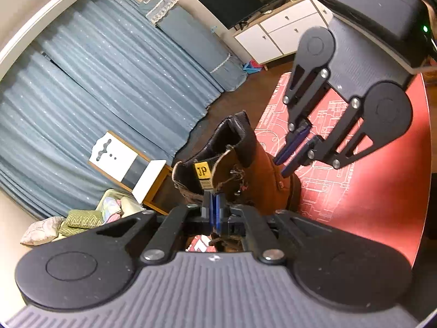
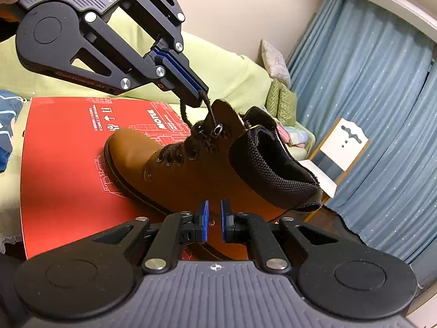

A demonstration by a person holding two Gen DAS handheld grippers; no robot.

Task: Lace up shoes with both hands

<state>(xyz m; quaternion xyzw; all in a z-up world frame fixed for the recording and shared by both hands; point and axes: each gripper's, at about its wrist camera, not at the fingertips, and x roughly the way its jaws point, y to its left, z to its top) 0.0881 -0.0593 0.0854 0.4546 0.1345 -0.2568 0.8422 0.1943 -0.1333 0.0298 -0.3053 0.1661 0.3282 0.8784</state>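
Observation:
A brown ankle boot [image 2: 185, 169] with a black collar lies on a red printed cardboard sheet [image 2: 68, 164], toe toward the left in the right wrist view. My left gripper [image 2: 201, 94] hangs just above the tongue, shut on the end of the dark brown lace [image 2: 209, 112], which runs down to a metal hook eyelet [image 2: 218, 130]. My right gripper [image 2: 215, 216] sits low beside the boot's near side, jaws a little apart with nothing between them. In the left wrist view the left gripper [image 1: 215, 205] is pressed together in front of the boot [image 1: 254, 172], and the right gripper [image 1: 282, 168] is at the boot's right side.
A green-covered sofa [image 2: 232, 76] with cushions [image 2: 284, 101] lies behind the sheet. Blue curtains [image 2: 368, 95] and a small white chair [image 2: 338, 150] stand to the right. A white cabinet [image 1: 278, 35] with a dark screen is far off.

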